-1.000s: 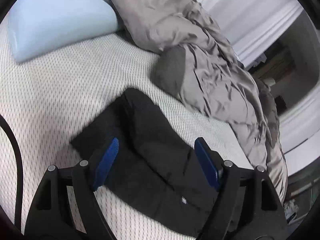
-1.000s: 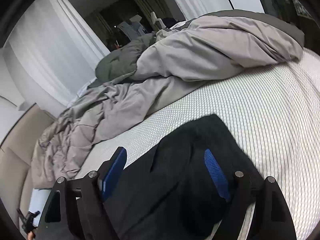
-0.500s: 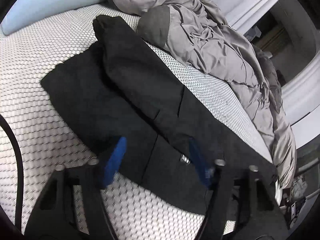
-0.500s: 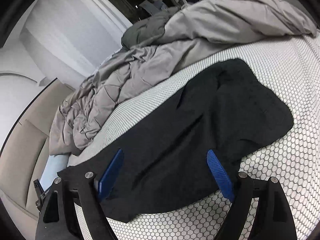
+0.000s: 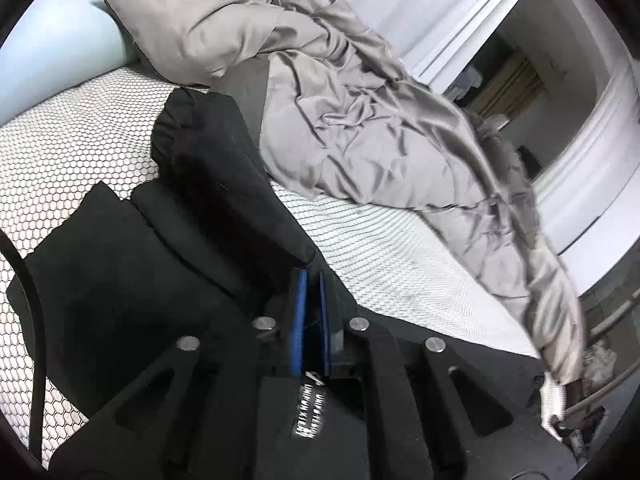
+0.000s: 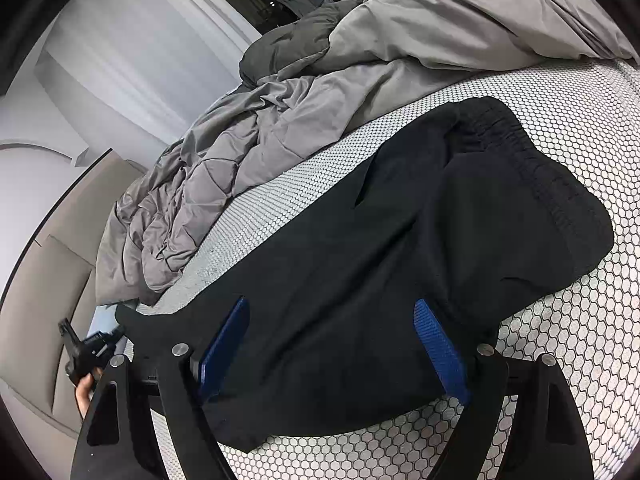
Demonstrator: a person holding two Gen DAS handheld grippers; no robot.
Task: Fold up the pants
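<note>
Between the blue pads of my left gripper (image 5: 313, 280) I see only a thin slit, and black cloth runs into it, so I read that gripper as clamped on an edge of the pants (image 5: 168, 248). From the pinch a thick fold of the fabric rises toward the far left, ending in a gathered, bunched end near the bedding. More of the garment lies flat to the left of the gripper, on the white honeycomb-patterned mattress (image 5: 68, 148). A black cable (image 5: 28, 300) curves down the left edge of that view.

My right gripper (image 6: 332, 340) stands wide open, its two blue pads well apart, with nothing pinched; the pants (image 6: 400, 240) lie under and between the pads, spreading far and right, with the elastic waistband (image 6: 532, 160) at the far right. The near hem rests on the mattress (image 6: 568, 320).

Beyond the pants a rumpled grey duvet (image 5: 360, 112) is heaped along the far side of the bed, touching the black fabric's far end in the left view. A pale blue pillow (image 5: 52, 48) sits at the far left. White curtains (image 6: 128, 52) hang behind
</note>
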